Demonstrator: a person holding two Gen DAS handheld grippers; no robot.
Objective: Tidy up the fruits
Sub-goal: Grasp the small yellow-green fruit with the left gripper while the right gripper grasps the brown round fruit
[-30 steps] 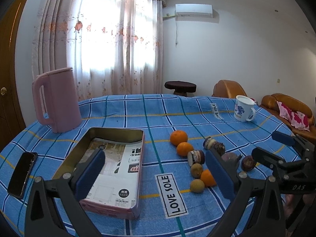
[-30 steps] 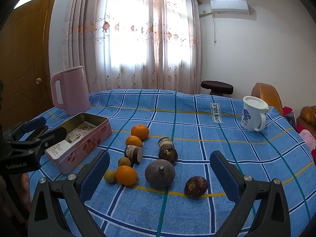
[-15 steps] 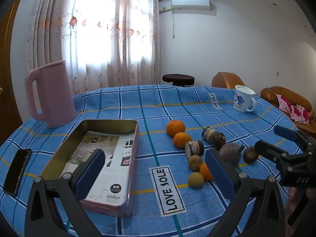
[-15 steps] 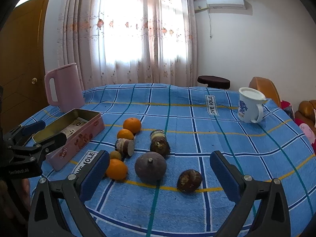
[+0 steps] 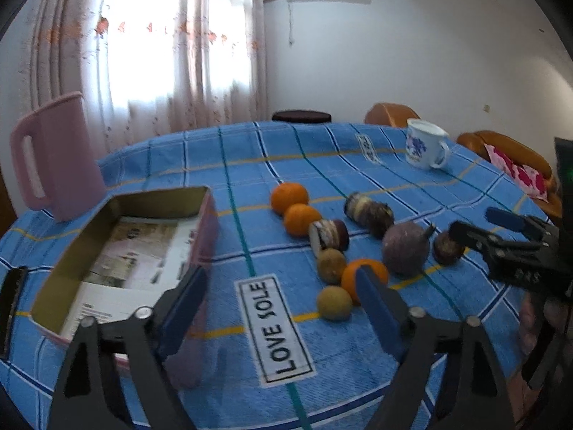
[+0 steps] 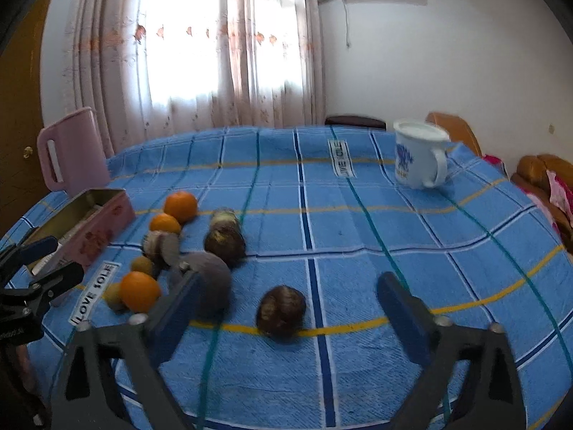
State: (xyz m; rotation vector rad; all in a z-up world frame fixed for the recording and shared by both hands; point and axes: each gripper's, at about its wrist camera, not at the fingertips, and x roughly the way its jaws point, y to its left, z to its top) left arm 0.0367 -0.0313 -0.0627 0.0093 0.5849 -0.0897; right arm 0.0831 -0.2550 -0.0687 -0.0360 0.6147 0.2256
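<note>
Several fruits lie in a cluster on the blue checked tablecloth: oranges (image 5: 289,197), a big purple round fruit (image 5: 404,249), small yellow-brown fruits (image 5: 334,302) and a small brown fruit (image 6: 281,311). My left gripper (image 5: 283,308) hovers over the "LOVE SOLE" label, its jaws closing with only cloth between them; the nearest orange (image 5: 361,276) sits just behind its right finger. My right gripper (image 6: 290,315) frames the small brown fruit, jaws closing, pads clear of it. An open pink tin box (image 5: 200,236) lined with paper stands left of the fruit.
A pink jug (image 5: 53,157) stands at the back left and a white mug (image 5: 424,145) at the back right. A dark phone (image 5: 10,308) lies at the table's left edge. Brown sofas sit beyond the table on the right.
Both grippers have sunk and come closer to the fruit cluster. Both pairs of jaws have narrowed from fully wide. The small brown fruit now lies between the right gripper's fingers.
</note>
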